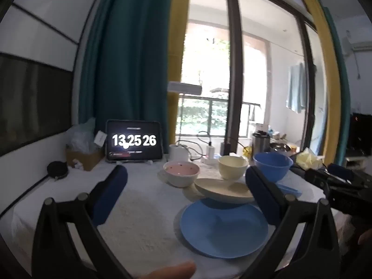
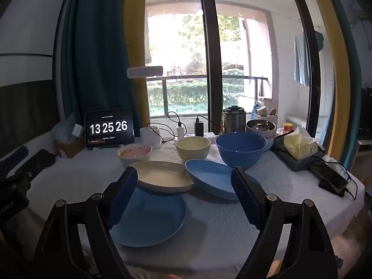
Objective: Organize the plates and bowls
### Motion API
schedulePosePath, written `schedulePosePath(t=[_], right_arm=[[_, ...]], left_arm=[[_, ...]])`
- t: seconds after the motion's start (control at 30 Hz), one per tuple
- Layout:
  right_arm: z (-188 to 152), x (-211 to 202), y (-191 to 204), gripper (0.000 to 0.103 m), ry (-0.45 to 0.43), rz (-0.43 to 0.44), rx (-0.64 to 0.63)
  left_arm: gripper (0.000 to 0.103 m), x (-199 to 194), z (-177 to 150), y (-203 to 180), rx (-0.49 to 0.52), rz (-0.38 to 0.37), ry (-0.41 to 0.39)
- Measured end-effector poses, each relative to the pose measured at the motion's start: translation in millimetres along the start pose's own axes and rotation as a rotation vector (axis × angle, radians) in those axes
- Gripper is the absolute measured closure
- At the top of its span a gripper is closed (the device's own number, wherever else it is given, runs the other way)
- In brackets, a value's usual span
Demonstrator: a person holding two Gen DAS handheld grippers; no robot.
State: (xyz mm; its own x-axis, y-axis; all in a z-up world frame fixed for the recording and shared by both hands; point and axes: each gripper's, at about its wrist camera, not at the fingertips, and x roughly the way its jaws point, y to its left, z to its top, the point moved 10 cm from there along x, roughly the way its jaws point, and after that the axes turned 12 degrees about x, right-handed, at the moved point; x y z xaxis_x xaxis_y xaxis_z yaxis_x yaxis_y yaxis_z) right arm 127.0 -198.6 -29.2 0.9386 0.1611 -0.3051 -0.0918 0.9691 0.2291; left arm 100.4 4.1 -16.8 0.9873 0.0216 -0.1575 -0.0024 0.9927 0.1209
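blue plate [image 2: 148,218] flat | cream plate [image 2: 162,176] tilted, long axis left-right

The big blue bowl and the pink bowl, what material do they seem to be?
Big blue bowl: likely plastic or melamine, with a thin rim, even colour and soft satin sheen. Pink bowl: probably glazed ceramic, with a thicker pale wall, glossy pink inside and dark speckles. Neither is certain.

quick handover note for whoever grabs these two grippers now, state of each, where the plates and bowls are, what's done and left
Left gripper: open, empty.
Right gripper: open, empty.
On the white tablecloth: round blue plate nearest; cream dish overlapping its far edge; blue oval dish to the right.
Behind: pink bowl, cream bowl, big blue bowl.
Done: nothing stacked yet.
Left: group plates, nest bowls.
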Motion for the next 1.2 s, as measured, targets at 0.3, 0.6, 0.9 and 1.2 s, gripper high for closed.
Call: schedulePosePath(t=[0.3, 0.6, 0.9, 1.2], right_arm=[[0.1, 0.2, -4.9, 0.018, -0.009, -0.014, 0.009], [-0.5, 1.5, -6.3, 0.018, -0.006, -0.023, 0.002], [-1.1, 1.7, -6.4, 0.018, -0.006, -0.027, 0.002], [-1.8, 1.6, -7.3, 0.018, -0.007, -0.026, 0.005]], left_arm=[[0.001, 0.3, -1.4, 7.6, -0.031, 0.027, 0.001], [0.001, -3.8, -0.8, 16.5, -0.022, 0.025, -0.002], [0.001, -4.3, -1.5, 15.7, -0.014, 0.021, -0.006], [0.001, -4.2, -0.3, 16.6, -0.014, 0.025, -0.01]])
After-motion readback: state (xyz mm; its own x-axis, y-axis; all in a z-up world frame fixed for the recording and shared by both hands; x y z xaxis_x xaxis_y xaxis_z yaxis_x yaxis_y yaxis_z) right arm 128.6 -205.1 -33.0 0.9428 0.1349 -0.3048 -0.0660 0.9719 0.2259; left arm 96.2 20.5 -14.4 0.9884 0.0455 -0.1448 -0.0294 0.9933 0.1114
